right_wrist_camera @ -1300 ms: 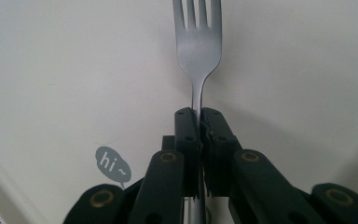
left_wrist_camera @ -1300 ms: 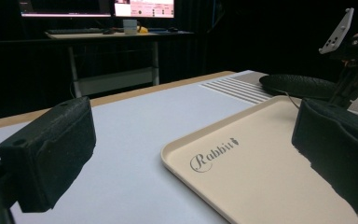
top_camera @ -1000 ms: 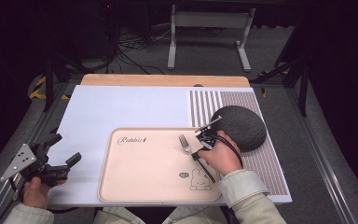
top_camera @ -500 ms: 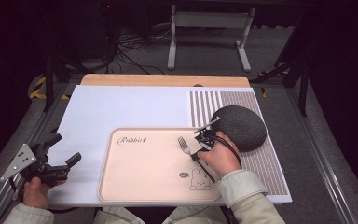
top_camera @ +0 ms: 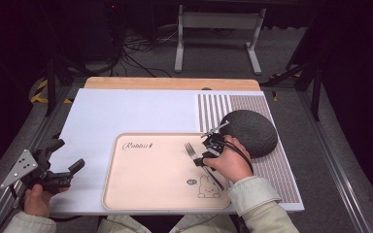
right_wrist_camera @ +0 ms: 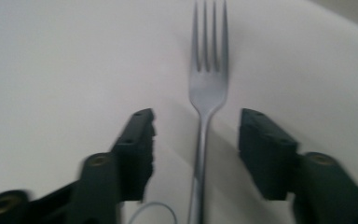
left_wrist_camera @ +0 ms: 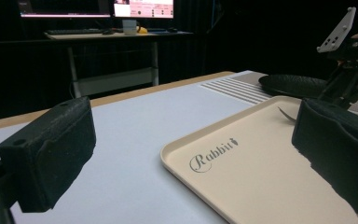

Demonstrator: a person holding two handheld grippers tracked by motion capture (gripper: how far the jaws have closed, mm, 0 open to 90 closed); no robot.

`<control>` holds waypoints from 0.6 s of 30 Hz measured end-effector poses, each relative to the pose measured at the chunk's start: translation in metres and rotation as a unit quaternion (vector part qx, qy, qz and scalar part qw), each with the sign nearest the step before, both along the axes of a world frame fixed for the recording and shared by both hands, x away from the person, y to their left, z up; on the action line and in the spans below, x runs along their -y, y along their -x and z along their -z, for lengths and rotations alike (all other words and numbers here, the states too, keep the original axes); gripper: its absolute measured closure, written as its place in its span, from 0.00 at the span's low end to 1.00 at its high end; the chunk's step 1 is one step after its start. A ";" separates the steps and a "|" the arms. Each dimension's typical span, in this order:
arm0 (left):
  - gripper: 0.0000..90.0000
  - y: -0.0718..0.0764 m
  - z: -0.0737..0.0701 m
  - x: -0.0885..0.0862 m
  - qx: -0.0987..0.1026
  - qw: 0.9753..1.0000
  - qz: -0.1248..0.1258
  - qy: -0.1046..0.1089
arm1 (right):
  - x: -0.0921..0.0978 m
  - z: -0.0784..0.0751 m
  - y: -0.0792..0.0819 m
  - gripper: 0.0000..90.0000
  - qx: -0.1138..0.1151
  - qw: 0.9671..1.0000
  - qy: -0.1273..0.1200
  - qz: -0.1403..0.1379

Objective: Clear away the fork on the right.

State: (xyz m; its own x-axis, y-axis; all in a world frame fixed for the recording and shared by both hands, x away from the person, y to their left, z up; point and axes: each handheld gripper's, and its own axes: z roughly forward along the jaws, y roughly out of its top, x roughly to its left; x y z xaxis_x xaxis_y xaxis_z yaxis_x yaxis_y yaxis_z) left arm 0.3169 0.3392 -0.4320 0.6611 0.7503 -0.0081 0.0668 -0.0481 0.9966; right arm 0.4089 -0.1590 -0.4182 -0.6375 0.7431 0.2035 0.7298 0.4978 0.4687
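The room is dark — black walls and deep shadow on every side. Beyond the far edge of the table point(top_camera: 126, 111), ahead of both grippers, a grey floor point(top_camera: 223, 58) carries loose black cables point(top_camera: 138, 46) and the pale metal legs of a stand point(top_camera: 217, 36). Yellow-and-black tape point(top_camera: 41, 90) marks the floor off to the left gripper's side. Far ahead of the left gripper point(left_wrist_camera: 186, 154), a desk point(left_wrist_camera: 116, 37) holds two lit monitors point(left_wrist_camera: 142, 8) and a keyboard point(left_wrist_camera: 72, 31) — the brightest spots in the room.
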 end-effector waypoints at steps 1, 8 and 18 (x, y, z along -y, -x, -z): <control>0.00 0.000 0.000 0.000 0.000 1.000 0.000 0.000 | -0.001 0.000 0.000 0.36 0.008 1.000 -0.011 -0.006; 0.00 0.000 0.000 0.000 0.000 1.000 0.000 0.000 | -0.014 -0.007 0.001 0.23 0.089 0.991 -0.015 -0.099; 0.00 0.000 0.000 0.000 0.001 1.000 0.002 0.002 | -0.023 -0.015 0.000 0.40 0.114 0.980 -0.016 -0.162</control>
State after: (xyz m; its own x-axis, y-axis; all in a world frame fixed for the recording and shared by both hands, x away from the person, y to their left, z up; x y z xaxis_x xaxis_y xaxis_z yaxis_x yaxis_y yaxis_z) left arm 0.3172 0.3391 -0.4323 0.6641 0.7476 -0.0095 0.0638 -0.0440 0.9970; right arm 0.4093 -0.1357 -0.4036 -0.8707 0.4896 0.0476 0.4100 0.6688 0.6202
